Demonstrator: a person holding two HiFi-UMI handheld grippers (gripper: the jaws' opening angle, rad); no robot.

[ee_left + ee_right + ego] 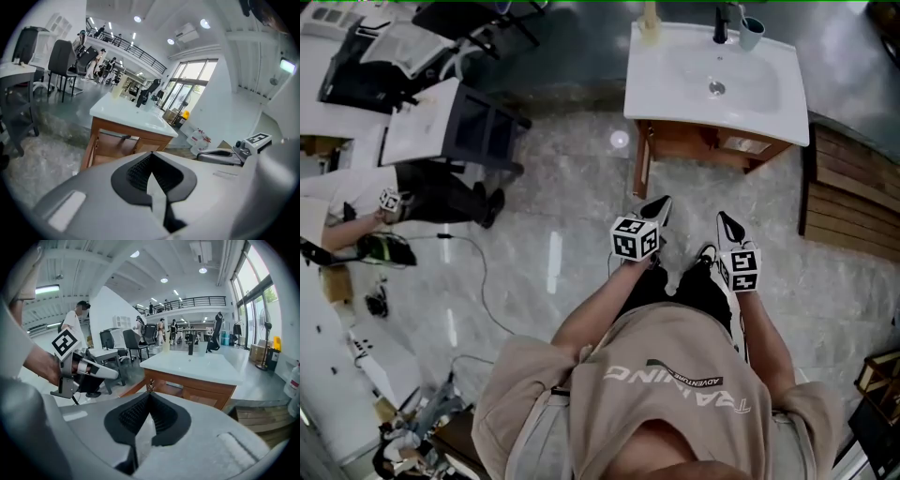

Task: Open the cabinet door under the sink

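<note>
Fingers shut on nothing for my left gripper (661, 205) and right gripper (727, 223), cabinet door (694, 141) well off toward frame top, left nearer.

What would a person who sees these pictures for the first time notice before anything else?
The white sink top on its wooden cabinet stands at the top of the head view, with a dark tap at its back edge. Below it, over the pale glossy floor, the left gripper and the right gripper point toward the cabinet, jaws shut and empty, not touching it.
</note>
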